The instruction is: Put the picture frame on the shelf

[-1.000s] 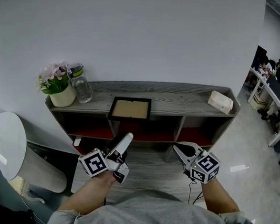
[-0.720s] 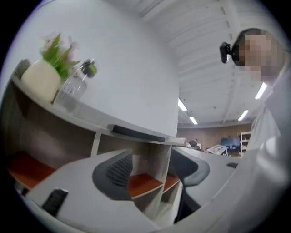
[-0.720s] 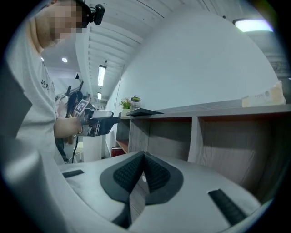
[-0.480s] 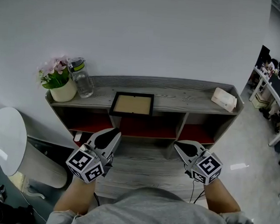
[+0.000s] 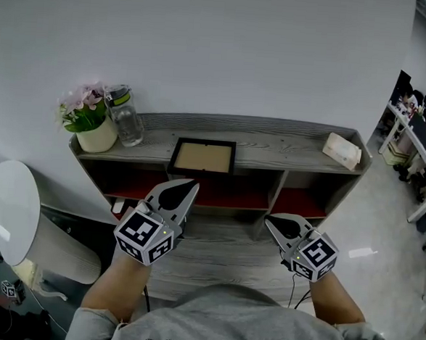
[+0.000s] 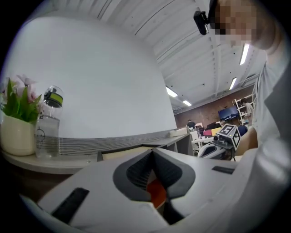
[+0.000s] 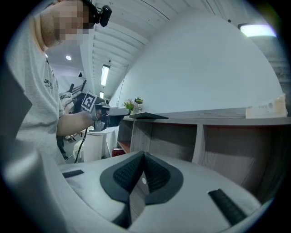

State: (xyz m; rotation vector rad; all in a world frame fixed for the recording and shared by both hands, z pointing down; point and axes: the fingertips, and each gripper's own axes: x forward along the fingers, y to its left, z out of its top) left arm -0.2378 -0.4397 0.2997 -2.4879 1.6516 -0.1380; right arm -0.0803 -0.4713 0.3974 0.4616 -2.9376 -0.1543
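One shelf (image 5: 287, 153) stands against the wall, with three open bays under its top board; one picture frame (image 5: 202, 156) lies flat on that top board, at the front edge and a little left of the middle. One flower pot (image 5: 97, 137) with pink blooms sits at the left end of the board; one clear bottle (image 5: 126, 127) stands just beside it on the right; one pale box (image 5: 342, 151) lies at the right end, well apart from the frame. One round white table (image 5: 6, 213) shows at the lower left, off the shelf's left end.

There are two grippers. The left gripper (image 5: 186, 188) has its jaws pressed together with nothing between them, as its own view shows (image 6: 153, 152); it touches nothing. The right gripper (image 5: 273, 222) is likewise closed and empty (image 7: 144, 157); it too touches nothing.

Both forearms reach forward from the lower edge of the head view. The left gripper points up and slightly right, with its tip below the shelf's front edge, just under the frame and apart from it; the right gripper points up and left, with its tip before the upright between the middle and right bays; the two are held level and well apart.
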